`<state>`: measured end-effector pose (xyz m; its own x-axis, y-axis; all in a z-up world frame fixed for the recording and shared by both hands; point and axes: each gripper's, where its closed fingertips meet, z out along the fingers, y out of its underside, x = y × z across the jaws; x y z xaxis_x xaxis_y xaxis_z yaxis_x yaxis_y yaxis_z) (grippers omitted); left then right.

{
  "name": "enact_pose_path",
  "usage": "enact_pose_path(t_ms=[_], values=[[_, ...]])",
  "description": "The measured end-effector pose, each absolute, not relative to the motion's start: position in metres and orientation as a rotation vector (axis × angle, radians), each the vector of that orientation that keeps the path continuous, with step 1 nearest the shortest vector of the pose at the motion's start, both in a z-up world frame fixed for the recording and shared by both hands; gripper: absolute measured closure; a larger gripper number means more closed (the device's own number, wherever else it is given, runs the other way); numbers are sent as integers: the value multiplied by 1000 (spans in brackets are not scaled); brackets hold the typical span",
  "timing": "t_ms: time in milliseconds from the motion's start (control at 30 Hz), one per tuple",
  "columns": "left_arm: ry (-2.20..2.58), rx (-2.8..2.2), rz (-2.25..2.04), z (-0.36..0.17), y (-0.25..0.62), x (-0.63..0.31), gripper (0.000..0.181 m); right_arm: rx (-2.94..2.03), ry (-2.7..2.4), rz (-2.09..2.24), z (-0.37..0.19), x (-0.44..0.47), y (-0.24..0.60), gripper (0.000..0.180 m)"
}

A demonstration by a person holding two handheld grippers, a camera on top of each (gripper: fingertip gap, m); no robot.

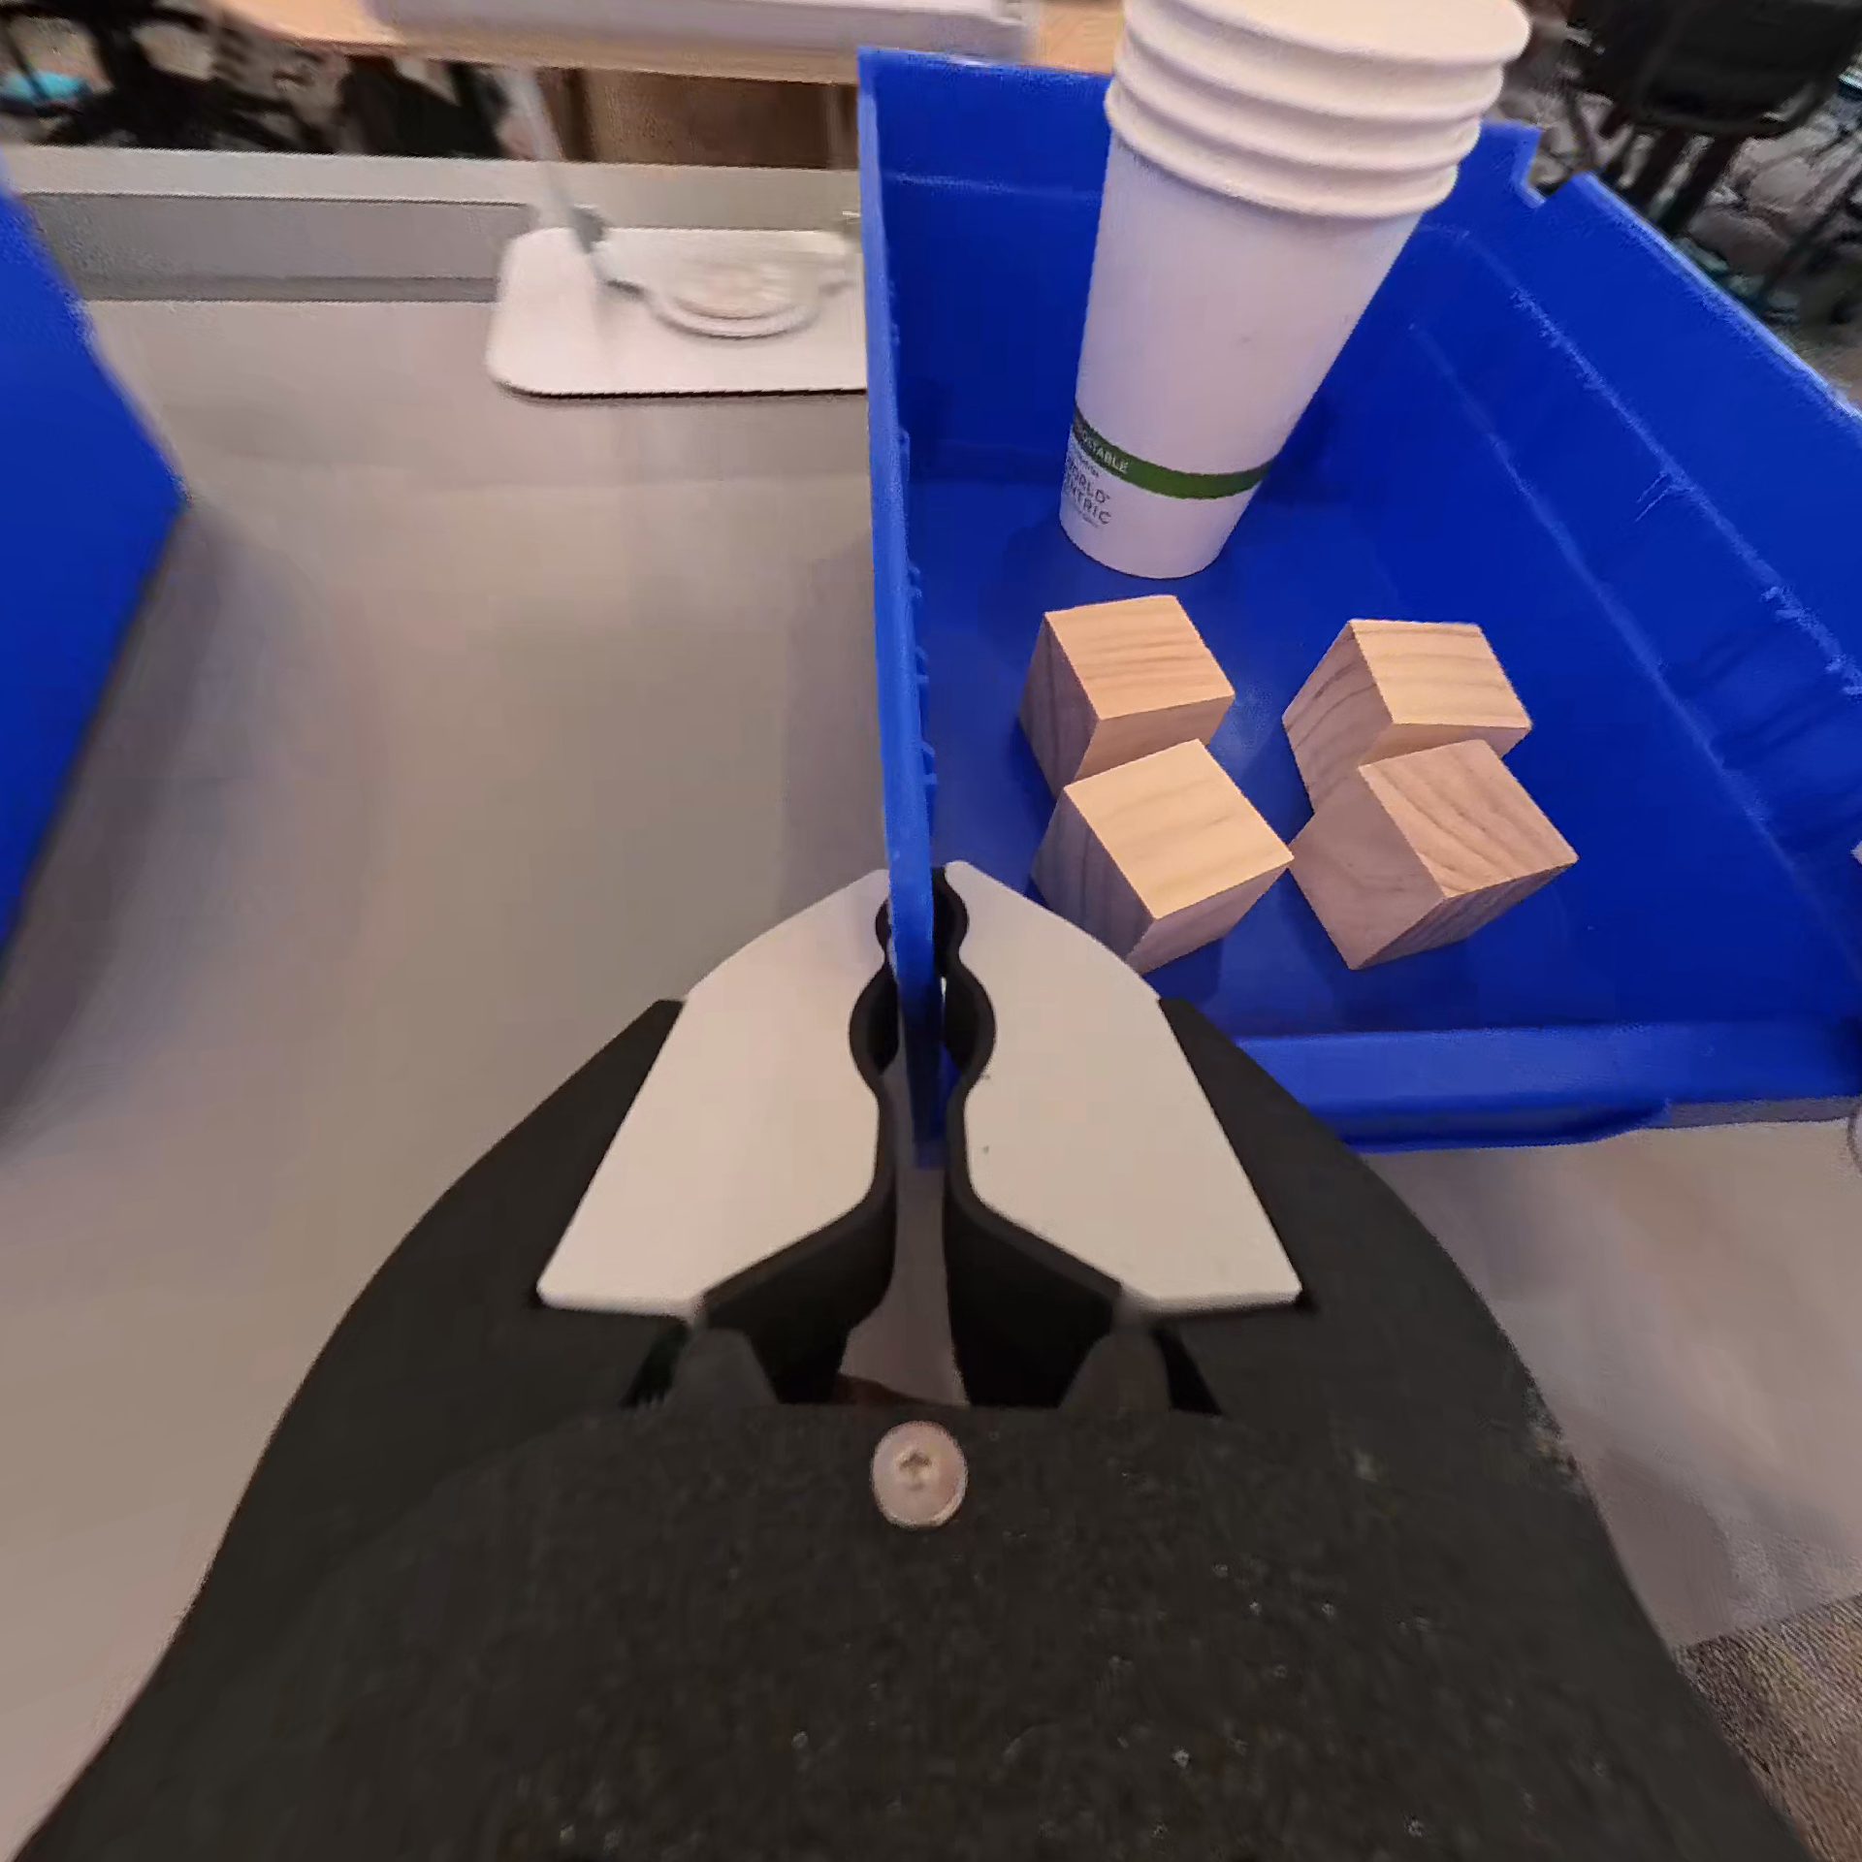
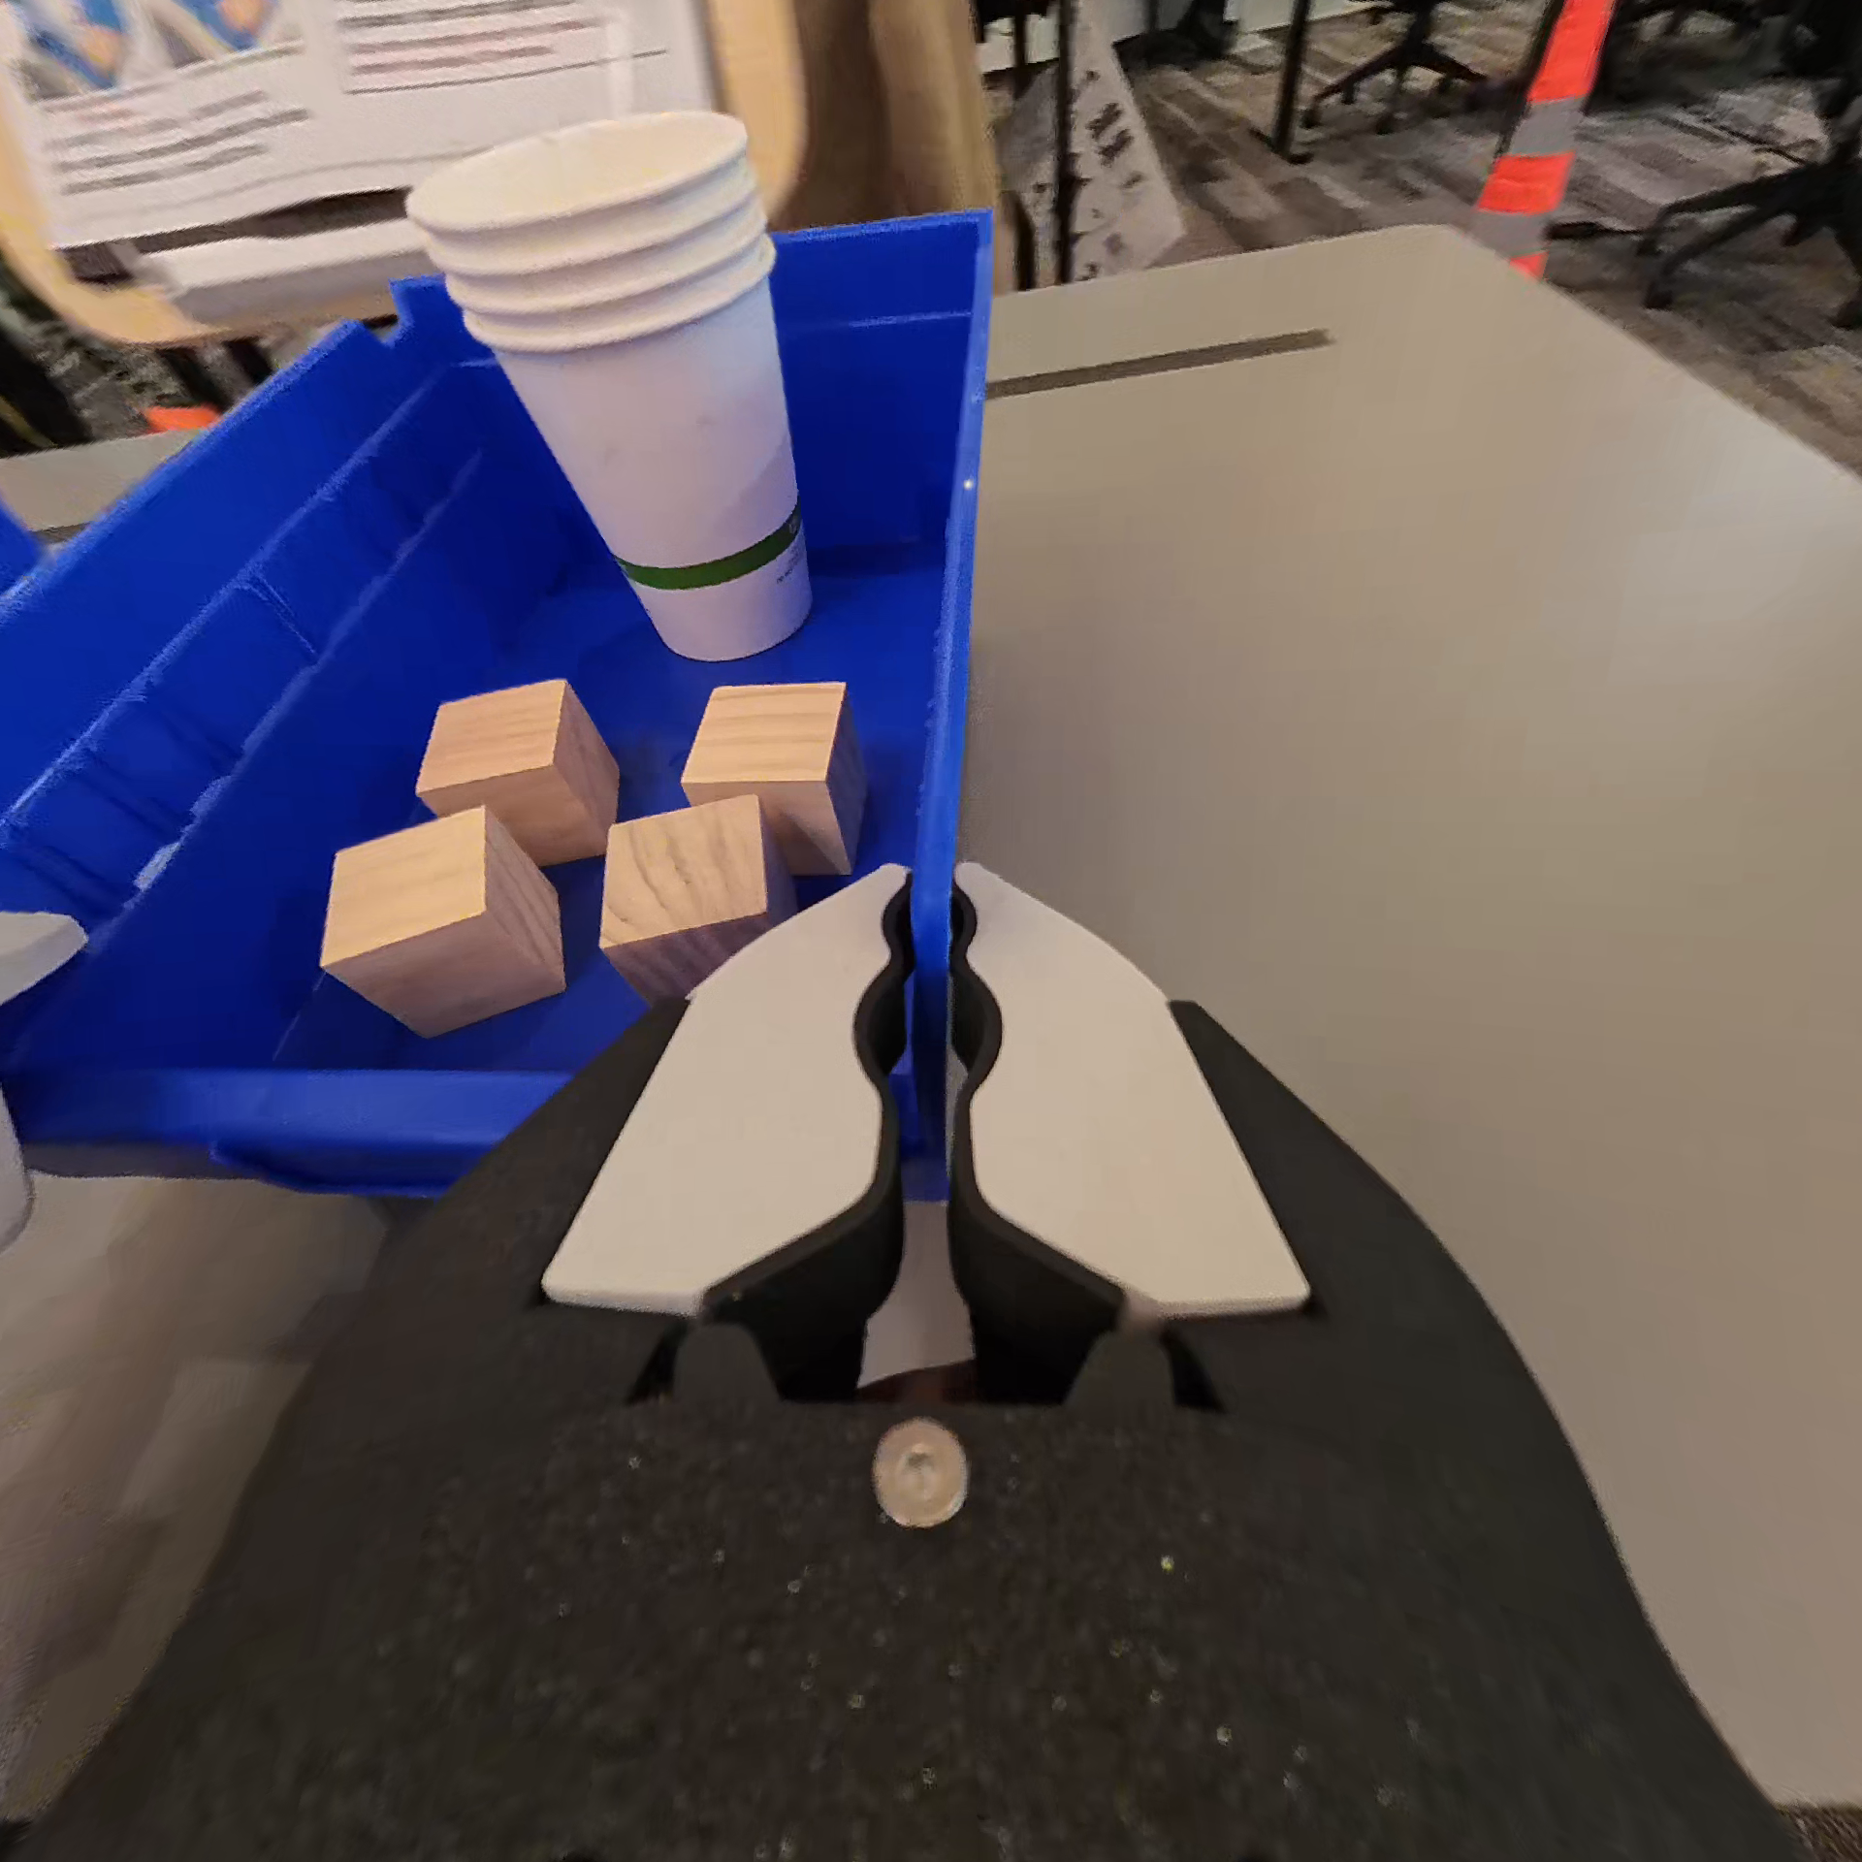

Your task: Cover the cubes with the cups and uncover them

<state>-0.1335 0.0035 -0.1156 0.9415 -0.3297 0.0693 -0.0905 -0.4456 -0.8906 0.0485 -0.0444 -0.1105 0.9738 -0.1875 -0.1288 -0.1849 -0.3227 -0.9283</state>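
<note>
- My left tool (image 1: pixel 915 907) is pinched narrow on the left side wall of the blue bin (image 1: pixel 1612 564); my right tool (image 2: pixel 932 892) is pinched the same way on the bin's right side wall, so I hold the bin from both sides.
- The stack of white paper cups (image 2: pixel 655 403) stands upright at the far end of the bin floor, and four wooden cubes (image 2: pixel 524 761) sit loose in a cluster nearer to me, two of them touching or nearly so. Nothing is covered yet.
- The bin rests on or just over the grey worktop (image 2: pixel 1411 705); I cannot tell whether it is lifted.
- Risk, as I judge it: each tool grips only a thin plastic wall near its front corner. If one hand rises or pulls ahead of the other, the bin could twist or slip out of a grip.
- A tilt or jolt would likely topple the tall, top-heavy cup stack onto the cubes, and the cubes would slide.
- The cubes sit close together, so a cup lowered over one may catch its neighbour.
- Only the left wrist view shows a flat white stand base (image 1: pixel 685 312) beyond the bin and another blue object (image 1: pixel 71 564) at the far left edge.
- Only the right wrist view shows the open stretch of worktop to the right and an orange cone (image 2: pixel 1542 131) on the floor beyond.
</note>
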Motion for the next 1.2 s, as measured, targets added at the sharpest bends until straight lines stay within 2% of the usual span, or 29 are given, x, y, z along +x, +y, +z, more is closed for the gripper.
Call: enact_pose_path(t_ms=[267, 500, 533, 567, 600, 700, 767, 933, 1000, 1100, 1200], values=[[157, -2060, -82, -124, 19, -272, 179, -1951, 125, 103, -131, -82, 1, 177], [152, -2057, -157, -136, 33, -296, 175, -1930, 96, 94, -130, -105, 12, 172], [172, -2066, -167, -138, 31, -293, 155, -1936, 84, 131, -131, -108, 11, 160], [194, -2059, -185, -137, 28, -290, 123, -1944, 86, 158, -132, -109, 9, 139], [212, -2040, -213, -131, 19, -289, 111, -1928, 79, 169, -129, -107, 3, 128], [257, -1884, -384, -96, -30, -295, 130, -1867, 11, 189, -118, -98, -29, 122], [214, -1857, -343, -87, -52, -331, 142, -1799, -33, 233, -110, -94, -60, 122], [5, -1945, 59, -97, -18, -474, 128, -1703, -43, 386, -105, -96, -105, 132], [-86, -1973, 174, -104, 8, -523, 130, -1712, -76, 419, -103, -104, -104, 132], [-175, -1965, 106, -106, 46, -556, 131, -1722, -125, 432, -102, -117, -103, 132], [-167, -2013, -130, -114, 78, -545, 126, -1750, -152, 453, -108, -129, -104, 133]])
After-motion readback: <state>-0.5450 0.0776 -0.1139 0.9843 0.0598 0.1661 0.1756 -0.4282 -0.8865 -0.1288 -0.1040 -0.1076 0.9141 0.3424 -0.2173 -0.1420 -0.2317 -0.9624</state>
